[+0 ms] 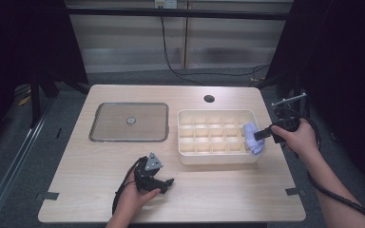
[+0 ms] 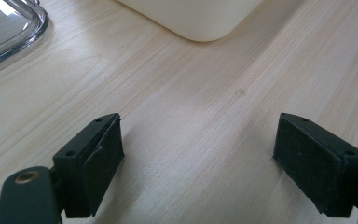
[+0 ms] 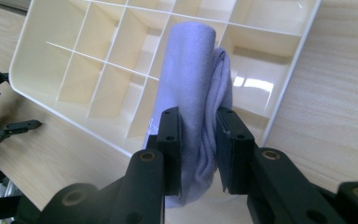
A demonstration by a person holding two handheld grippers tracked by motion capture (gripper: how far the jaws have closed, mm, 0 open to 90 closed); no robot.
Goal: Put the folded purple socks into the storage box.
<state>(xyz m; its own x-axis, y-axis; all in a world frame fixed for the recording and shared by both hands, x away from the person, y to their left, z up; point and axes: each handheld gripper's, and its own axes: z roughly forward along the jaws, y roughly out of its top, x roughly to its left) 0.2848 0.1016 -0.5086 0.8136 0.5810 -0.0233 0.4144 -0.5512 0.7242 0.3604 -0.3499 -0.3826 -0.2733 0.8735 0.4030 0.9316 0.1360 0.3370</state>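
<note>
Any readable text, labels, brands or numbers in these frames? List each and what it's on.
None readable. The divided bin, the lavender cloth, the clear tray and the table carry no print. Two pale squares on the back wall are too small to tell.

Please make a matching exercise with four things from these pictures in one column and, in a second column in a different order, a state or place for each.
Things:
1. rolled cloth
2. left gripper
3. divided box
4. clear lid

States or places:
A. lies flat on the table, left of the box
B. pale purple, clamped between two black jaws
C. cream, with many small compartments
D. jaws wide apart, nothing between them

Pairs: 1-B, 2-D, 3-C, 4-A
</note>
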